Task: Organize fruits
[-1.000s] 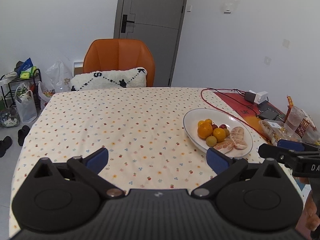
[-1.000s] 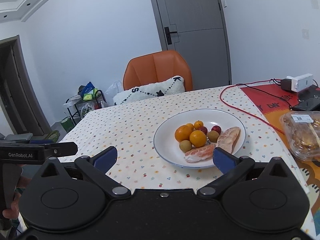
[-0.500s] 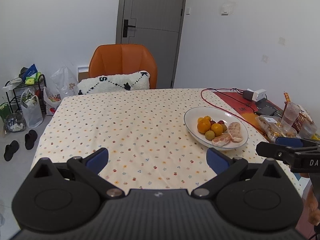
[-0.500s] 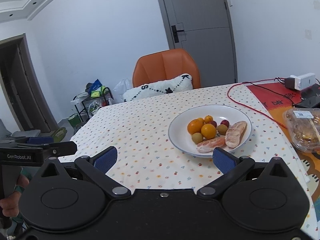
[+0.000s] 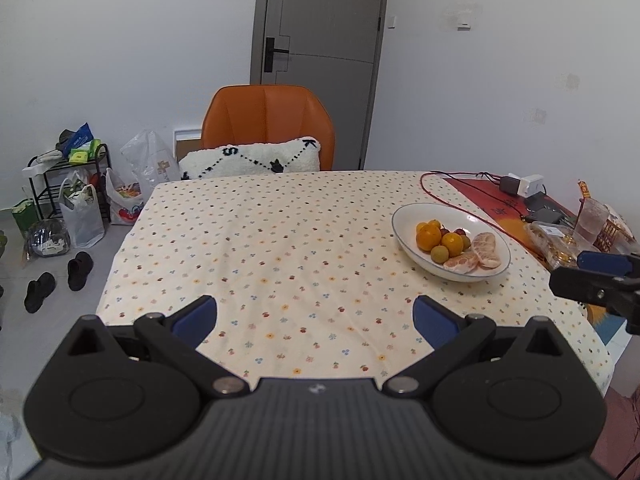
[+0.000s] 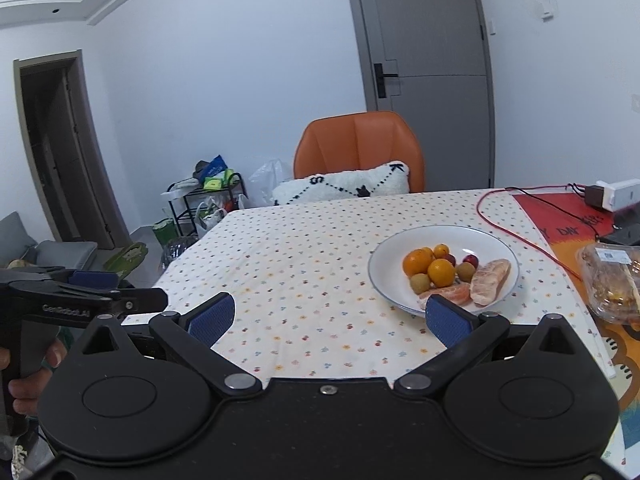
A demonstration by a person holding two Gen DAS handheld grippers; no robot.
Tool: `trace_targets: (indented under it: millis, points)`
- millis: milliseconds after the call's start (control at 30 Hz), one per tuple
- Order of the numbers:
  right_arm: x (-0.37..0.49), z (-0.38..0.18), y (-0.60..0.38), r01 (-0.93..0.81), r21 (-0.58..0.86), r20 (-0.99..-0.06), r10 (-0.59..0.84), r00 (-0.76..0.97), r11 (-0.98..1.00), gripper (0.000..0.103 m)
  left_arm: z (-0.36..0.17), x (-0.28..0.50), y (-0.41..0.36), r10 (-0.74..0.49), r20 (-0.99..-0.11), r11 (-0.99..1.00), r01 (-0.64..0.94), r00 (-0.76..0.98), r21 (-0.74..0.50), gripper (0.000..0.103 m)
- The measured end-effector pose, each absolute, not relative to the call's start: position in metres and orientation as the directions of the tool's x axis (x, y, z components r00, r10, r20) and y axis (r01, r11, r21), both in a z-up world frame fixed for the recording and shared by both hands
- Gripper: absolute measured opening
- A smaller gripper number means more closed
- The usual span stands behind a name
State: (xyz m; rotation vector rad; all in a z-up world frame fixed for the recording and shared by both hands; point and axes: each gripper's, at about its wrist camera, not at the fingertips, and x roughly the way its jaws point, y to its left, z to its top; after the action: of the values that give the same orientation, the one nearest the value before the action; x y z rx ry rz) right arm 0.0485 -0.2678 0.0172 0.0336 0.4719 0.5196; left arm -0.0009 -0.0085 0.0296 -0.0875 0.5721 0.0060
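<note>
Left gripper (image 5: 315, 322): level over the near edge of the surface (image 5: 280, 248), fingers (image 5: 199, 314) spread wide, empty. Right gripper (image 6: 327, 318): same pose, fingers (image 6: 448, 321) released, nothing between them. A hand (image 6: 30, 376) grips the left gripper's handle, lettering "GenRobot.AI". White plate (image 6: 390, 258) sits on the surface ahead, right of centre, holding oranges (image 6: 416, 262), small green and red fruits, peeled citrus segments (image 6: 490, 282). Pillow (image 5: 256, 158) on the chair shows "S" and "K".

White walls — grey door (image 5: 324, 60), orange chair (image 5: 267, 128)
</note>
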Motion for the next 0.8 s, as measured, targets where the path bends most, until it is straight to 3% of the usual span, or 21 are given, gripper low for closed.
trace_targets:
  millis: [800]
  points:
    - [0.05, 0.01, -0.263, -0.467, 0.137, -0.446, 0.475, 0.758, 0.874, 0.103, 0.017, -0.006, 0.013, -0.004, -0.545, 0.993, -0.059, 0.839, -0.098, 0.103]
